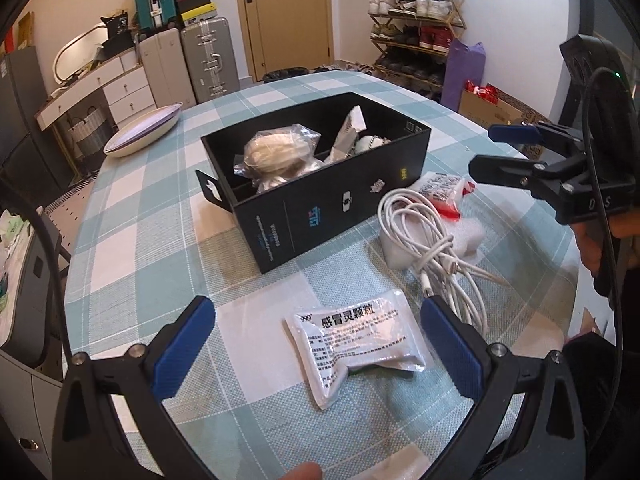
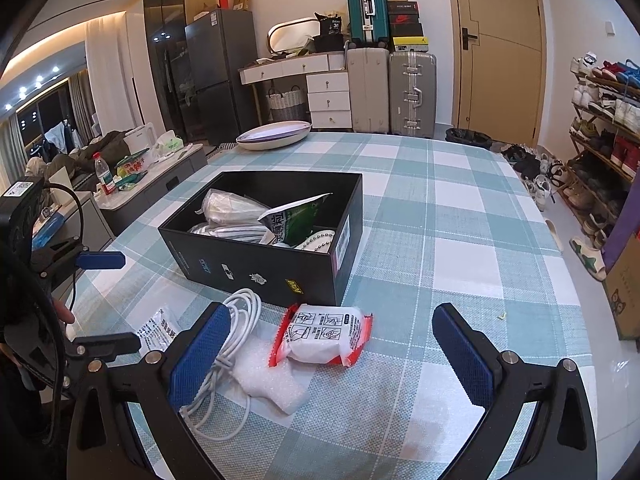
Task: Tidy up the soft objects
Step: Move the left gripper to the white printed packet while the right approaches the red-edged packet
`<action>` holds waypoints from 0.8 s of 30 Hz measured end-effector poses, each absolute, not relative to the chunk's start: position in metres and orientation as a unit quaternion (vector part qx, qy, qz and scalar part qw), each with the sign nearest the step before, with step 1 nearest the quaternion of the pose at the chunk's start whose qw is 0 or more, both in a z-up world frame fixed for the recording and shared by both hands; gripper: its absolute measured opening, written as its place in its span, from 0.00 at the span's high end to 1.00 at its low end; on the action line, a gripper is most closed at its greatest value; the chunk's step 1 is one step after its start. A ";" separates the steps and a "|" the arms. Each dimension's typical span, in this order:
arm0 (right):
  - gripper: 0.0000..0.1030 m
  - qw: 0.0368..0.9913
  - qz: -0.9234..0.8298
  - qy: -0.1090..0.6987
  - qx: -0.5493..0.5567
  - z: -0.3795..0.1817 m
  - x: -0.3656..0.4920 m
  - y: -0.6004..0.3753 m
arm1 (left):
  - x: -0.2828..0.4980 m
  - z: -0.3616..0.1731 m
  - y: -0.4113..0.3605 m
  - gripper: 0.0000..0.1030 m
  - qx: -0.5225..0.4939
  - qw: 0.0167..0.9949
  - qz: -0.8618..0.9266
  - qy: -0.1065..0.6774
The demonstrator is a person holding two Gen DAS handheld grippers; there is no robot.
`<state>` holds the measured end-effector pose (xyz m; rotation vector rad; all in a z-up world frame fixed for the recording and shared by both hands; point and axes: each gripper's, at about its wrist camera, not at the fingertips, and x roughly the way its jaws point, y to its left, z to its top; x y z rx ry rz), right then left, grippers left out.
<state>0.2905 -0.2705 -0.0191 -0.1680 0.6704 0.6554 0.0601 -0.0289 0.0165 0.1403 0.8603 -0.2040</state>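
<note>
Left gripper [image 1: 316,336] spread wide around white sachet [image 1: 356,342]. Right gripper [image 2: 334,354] spread wide, empty, red-edged packet [image 2: 324,334] between fingers, box [image 2: 260,236] ahead.

My checked worktop [image 2: 460,208] carries a black box [image 2: 256,268], white cable [image 1: 432,236], foam [image 2: 272,384], two sachets [image 1: 356,340] [image 2: 324,336] and a dish [image 2: 274,134].

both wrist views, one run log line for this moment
left gripper: open over white sachet | right gripper: open near red-edged packet | black box: partly filled
</note>
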 end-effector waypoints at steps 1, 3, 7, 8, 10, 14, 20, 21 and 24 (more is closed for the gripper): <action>0.00 0.889 0.315 0.323 -0.081 -0.020 0.291 -0.270 | 0.060 0.016 -0.029 0.00 0.068 0.900 -0.103 0.418; 0.00 0.889 0.315 0.323 -0.080 -0.020 0.291 -0.270 | 0.059 0.013 -0.029 0.00 0.068 0.897 -0.108 0.424; 0.00 0.888 0.315 0.324 -0.080 -0.020 0.291 -0.270 | 0.060 0.008 -0.031 0.00 0.076 0.890 -0.108 0.436; 0.00 0.888 0.315 0.325 -0.080 -0.021 0.291 -0.270 | 0.060 0.007 -0.031 0.00 0.075 0.888 -0.110 0.440; 0.00 0.888 0.315 0.326 -0.081 -0.022 0.292 -0.270 | 0.059 0.006 -0.033 0.00 0.075 0.886 -0.117 0.443; 0.00 0.887 0.315 0.329 -0.081 -0.025 0.293 -0.271 | 0.056 0.003 -0.039 0.00 0.081 0.879 -0.133 0.450; 0.00 0.886 0.313 0.333 -0.079 -0.028 0.295 -0.272 | 0.058 -0.007 -0.043 0.00 0.091 0.870 -0.132 0.466; 0.00 0.886 0.313 0.333 -0.079 -0.029 0.295 -0.271 | 0.059 -0.009 -0.043 0.00 0.090 0.870 -0.129 0.468; 0.00 0.884 0.314 0.337 -0.080 -0.030 0.296 -0.271 | 0.064 -0.014 -0.038 0.00 0.084 0.868 -0.113 0.477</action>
